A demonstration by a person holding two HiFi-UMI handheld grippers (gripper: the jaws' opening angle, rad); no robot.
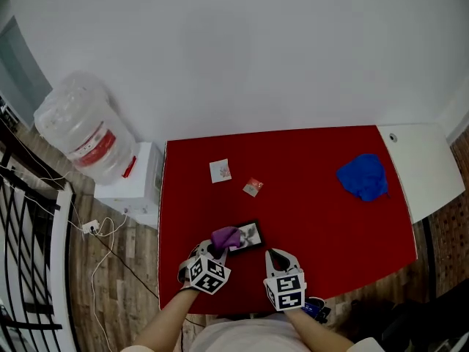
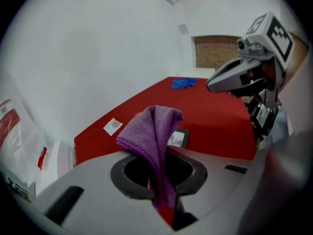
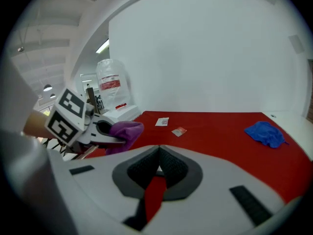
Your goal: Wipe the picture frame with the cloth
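The small black picture frame [image 1: 251, 234] lies flat on the red table [image 1: 315, 218], near its front edge. My left gripper [image 1: 217, 247] is shut on a purple cloth [image 1: 225, 236], which bunches up beyond the jaws just left of the frame and overlaps its left end. In the left gripper view the cloth [image 2: 151, 131] stands up from between the jaws, with the frame [image 2: 179, 137] right behind it. My right gripper [image 1: 273, 254] hovers just right of the frame, its jaws shut on nothing. The right gripper view shows the left gripper [image 3: 105, 131] holding the cloth [image 3: 125, 131].
A blue cloth [image 1: 363, 176] lies at the table's far right. A white card [image 1: 220, 170] and a small red packet [image 1: 253, 187] sit further back. A water bottle [image 1: 82, 127] on a white dispenser stands left of the table, and a white surface [image 1: 425, 169] adjoins its right side.
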